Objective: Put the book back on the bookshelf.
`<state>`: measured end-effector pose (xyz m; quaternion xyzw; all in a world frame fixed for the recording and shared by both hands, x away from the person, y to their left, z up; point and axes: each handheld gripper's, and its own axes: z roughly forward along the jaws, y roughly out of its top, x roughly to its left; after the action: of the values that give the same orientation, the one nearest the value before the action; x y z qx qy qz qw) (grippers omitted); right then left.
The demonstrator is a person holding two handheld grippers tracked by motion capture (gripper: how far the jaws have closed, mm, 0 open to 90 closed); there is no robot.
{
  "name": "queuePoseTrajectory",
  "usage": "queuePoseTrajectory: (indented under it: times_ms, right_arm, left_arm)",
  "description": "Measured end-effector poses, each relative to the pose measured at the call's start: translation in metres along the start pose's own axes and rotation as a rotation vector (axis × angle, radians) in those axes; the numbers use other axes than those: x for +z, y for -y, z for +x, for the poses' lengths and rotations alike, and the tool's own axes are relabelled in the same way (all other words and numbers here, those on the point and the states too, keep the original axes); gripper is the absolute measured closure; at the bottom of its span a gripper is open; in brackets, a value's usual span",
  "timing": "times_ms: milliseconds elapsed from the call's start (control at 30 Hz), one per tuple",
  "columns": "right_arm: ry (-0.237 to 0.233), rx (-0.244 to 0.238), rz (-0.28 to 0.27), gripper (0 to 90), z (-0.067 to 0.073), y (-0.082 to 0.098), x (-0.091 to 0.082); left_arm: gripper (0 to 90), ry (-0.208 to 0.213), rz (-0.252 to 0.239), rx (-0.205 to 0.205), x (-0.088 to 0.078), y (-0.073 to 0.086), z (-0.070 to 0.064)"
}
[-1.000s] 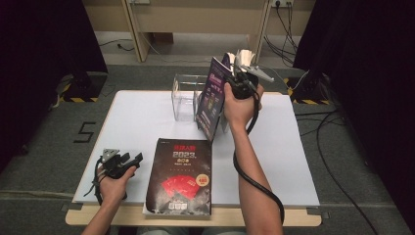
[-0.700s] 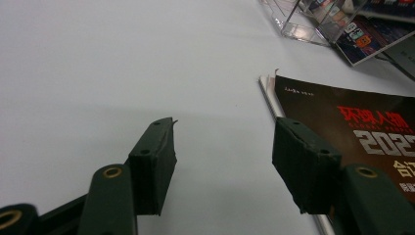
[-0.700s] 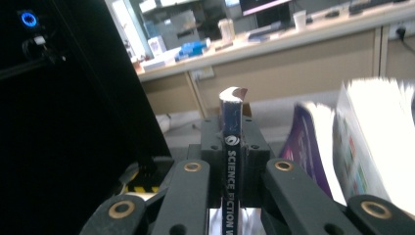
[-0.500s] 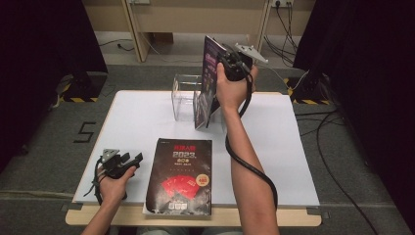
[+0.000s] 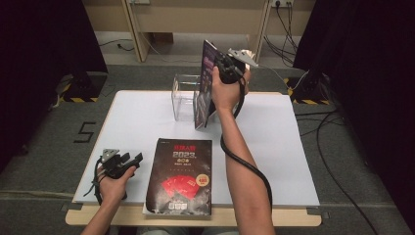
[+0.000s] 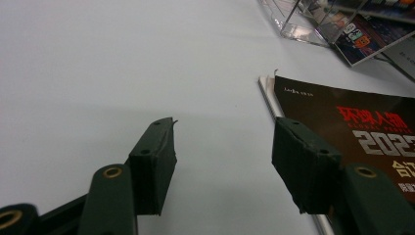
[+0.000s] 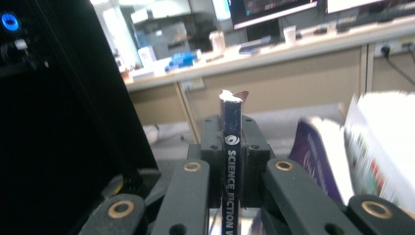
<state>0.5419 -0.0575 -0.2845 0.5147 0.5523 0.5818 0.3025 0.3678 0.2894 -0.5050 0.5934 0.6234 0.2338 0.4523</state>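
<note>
The right gripper [image 5: 226, 62] is clamping a purple magazine [image 5: 205, 88] by its spine, the two pads pressing on either side of it, and is holding it upright above the far part of the table [image 5: 288, 147]. In the right gripper view the spine [image 7: 230, 147] is rising straight between the jaws, with white lettering running down it, and the loose pages [image 7: 362, 142] are fanning out, blurred, to the gripper's right. Just below and beside this gripper, a clear stand [image 5: 185, 98] is sitting on the table; the magazine's lower edge is hanging right next to it, and whether the two are touching cannot be told. The left gripper [image 5: 120, 161] is resting on the near left part of the table with its jaws spread apart and nothing between them. In the left gripper view, bare white table is lying between its pads [image 6: 151, 156], and a black magazine [image 6: 362, 132] is lying flat just off its right jaw, the corner passing under that pad's edge. Farther ahead of this gripper and to its right, the stand's base [image 6: 303, 24] is showing
</note>
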Motion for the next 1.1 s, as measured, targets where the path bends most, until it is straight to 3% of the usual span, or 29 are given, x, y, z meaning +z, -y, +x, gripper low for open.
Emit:
queuePoseTrajectory:
  times_ms: [133, 300, 433, 633, 1100]
  right_arm:
    - [0.01, -0.036, 0.013, 83.5, 0.002, 0.02, -0.002]
    - [0.019, -0.08, 0.035, 81.7, 0.007, 0.029, -0.013]
    - [0.013, -0.039, 0.088, 78.4, 0.001, 0.027, -0.021]
    - [0.03, -0.032, 0.152, 77.4, -0.013, 0.022, -0.031]
    - [0.006, 0.009, 0.207, 73.0, -0.026, 0.017, -0.041]
  left_arm:
    - [40.9, 0.0, -0.001, -0.005, 0.0, 0.0, 0.0]
    - [41.0, 0.0, -0.002, -0.003, 0.0, 0.0, 0.0]
    - [40.9, 0.0, -0.005, 0.003, 0.0, 0.0, 0.0]
    - [41.0, -0.006, 0.003, -0.001, 0.0, 0.0, 0.0]
    - [40.9, -0.006, 0.001, 0.0, 0.0, 0.0, 0.0]
